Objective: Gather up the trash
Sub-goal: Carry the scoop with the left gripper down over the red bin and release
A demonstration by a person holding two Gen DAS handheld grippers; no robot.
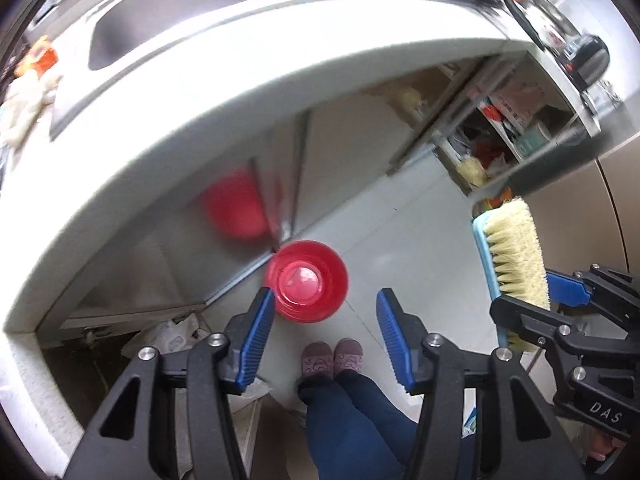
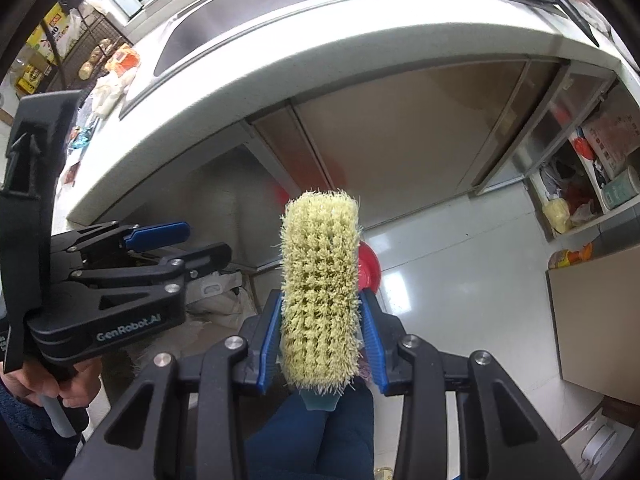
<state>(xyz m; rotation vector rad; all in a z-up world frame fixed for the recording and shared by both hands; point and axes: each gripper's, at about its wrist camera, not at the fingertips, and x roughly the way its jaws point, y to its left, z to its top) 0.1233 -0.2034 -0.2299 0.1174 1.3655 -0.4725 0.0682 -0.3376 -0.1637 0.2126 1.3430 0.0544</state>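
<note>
Pale glossy floor tiles (image 1: 420, 216) spread below the white counter edge (image 1: 224, 96); a red cup (image 1: 306, 280) sat there by the cabinet corner. The left gripper (image 1: 325, 332) gaped empty, while the right gripper (image 2: 320, 344) clamped a brush (image 2: 320, 288).

A cup (image 1: 307, 281) lies on the floor (image 1: 420, 240) ahead of the left gripper (image 1: 326, 336), nearer its left jaw. A brush (image 2: 320, 300) sits between the right gripper's (image 2: 322, 344) jaws.

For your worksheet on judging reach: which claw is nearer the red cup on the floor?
Left. The left claw hangs open almost directly above the red cup; the right claw, gripping the brush, sits off to its side.
</note>
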